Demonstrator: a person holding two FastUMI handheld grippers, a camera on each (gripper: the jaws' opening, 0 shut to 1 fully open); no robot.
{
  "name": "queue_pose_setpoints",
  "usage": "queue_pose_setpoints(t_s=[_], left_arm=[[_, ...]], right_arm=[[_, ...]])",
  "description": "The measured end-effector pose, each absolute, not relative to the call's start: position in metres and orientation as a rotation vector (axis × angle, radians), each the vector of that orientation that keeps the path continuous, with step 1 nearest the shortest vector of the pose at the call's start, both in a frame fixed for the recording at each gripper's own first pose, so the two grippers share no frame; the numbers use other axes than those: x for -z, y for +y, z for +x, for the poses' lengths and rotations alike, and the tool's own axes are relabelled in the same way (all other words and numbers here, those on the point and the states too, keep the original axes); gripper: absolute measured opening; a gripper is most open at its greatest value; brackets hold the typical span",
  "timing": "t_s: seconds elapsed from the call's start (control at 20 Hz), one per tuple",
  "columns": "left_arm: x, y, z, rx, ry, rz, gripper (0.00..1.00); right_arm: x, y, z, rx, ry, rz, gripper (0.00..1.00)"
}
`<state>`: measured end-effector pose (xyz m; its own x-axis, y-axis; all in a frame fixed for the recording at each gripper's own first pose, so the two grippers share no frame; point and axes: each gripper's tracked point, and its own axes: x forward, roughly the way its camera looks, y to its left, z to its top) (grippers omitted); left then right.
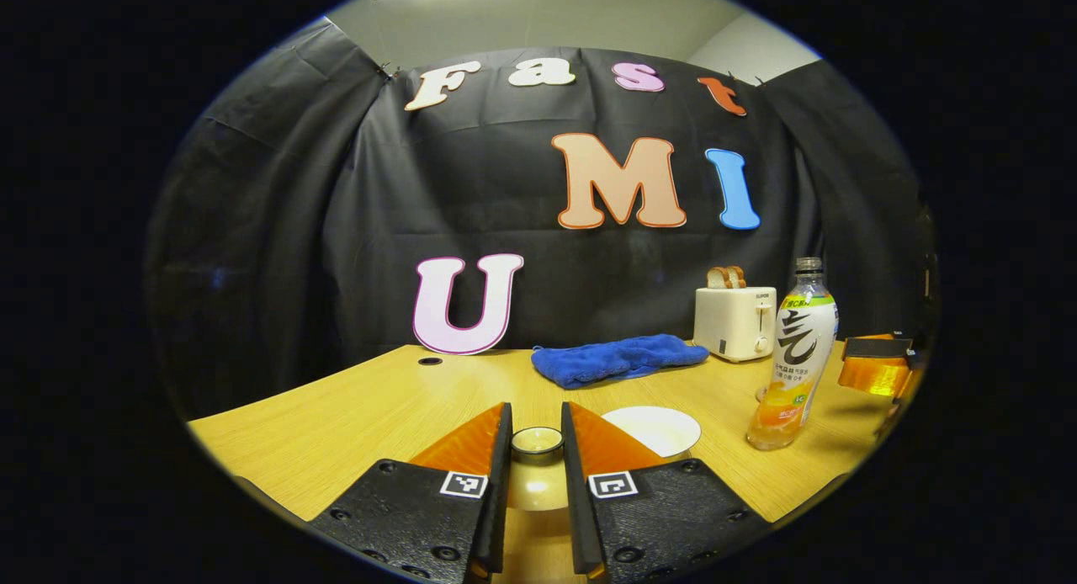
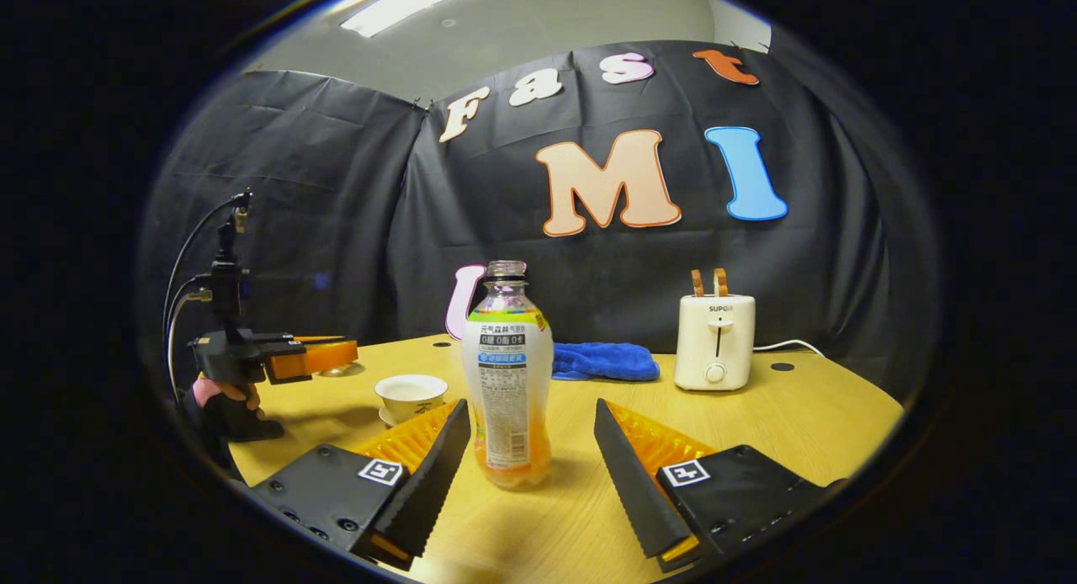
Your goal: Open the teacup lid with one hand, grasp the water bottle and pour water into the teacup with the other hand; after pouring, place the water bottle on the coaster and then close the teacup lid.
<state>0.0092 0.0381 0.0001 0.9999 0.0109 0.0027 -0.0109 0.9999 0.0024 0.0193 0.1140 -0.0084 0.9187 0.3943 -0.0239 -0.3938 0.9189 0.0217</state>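
Water bottle [image 2: 507, 382]: clear plastic, uncapped, upright on the tabletop [image 2: 799, 416], a small amount of orange liquid at the bottom. Judged light, thin-walled and likely to dent under a hard squeeze; smooth label sleeve may slip; open neck calls for keeping it upright until over the cup. Best hold: the waist at mid-label. Right claw [image 2: 532, 439]: fingers spread wide, one on each side of the bottle base, not touching it, level with the tabletop. Teacup [image 2: 411, 394]: small pale cup on a saucer, left of the bottle, lid off; judged fragile. Lid [image 1: 537, 443]: small round knob between the fingers of the left claw [image 1: 536, 449], which are nearly together and appear to pinch it; held low over the tabletop. Coaster [image 1: 652, 428]: white disc beside the bottle, unoccupied. Beyond: blue cloth [image 1: 618, 358], toaster [image 2: 714, 342].
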Motion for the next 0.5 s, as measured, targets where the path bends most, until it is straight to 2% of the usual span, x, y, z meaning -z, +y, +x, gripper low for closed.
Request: queue_pose_setpoints(t_s=[0.15, 0.2, 0.3, 0.35, 0.5], left_arm=[[0.001, 0.039, 0.009, -0.017, -0.001, 0.002, 0.29], [0.001, 0.039, 0.009, -0.018, -0.002, 0.002, 0.29], [0.0, 0.039, 0.009, -0.018, -0.001, 0.002, 0.29], [0.0, 0.04, 0.009, -0.018, -0.002, 0.002, 0.29], [0.001, 0.041, 0.007, -0.019, -0.002, 0.003, 0.29]], right_arm=[[0.012, 0.129, 0.027, -0.423, 0.044, 0.014, 0.91], [0.014, 0.133, 0.029, -0.429, 0.051, 0.013, 0.95], [0.017, 0.141, 0.036, -0.43, 0.069, 0.009, 0.91], [0.019, 0.144, 0.039, -0.426, 0.08, 0.004, 0.95], [0.027, 0.145, 0.05, -0.378, 0.124, -0.009, 0.95]])
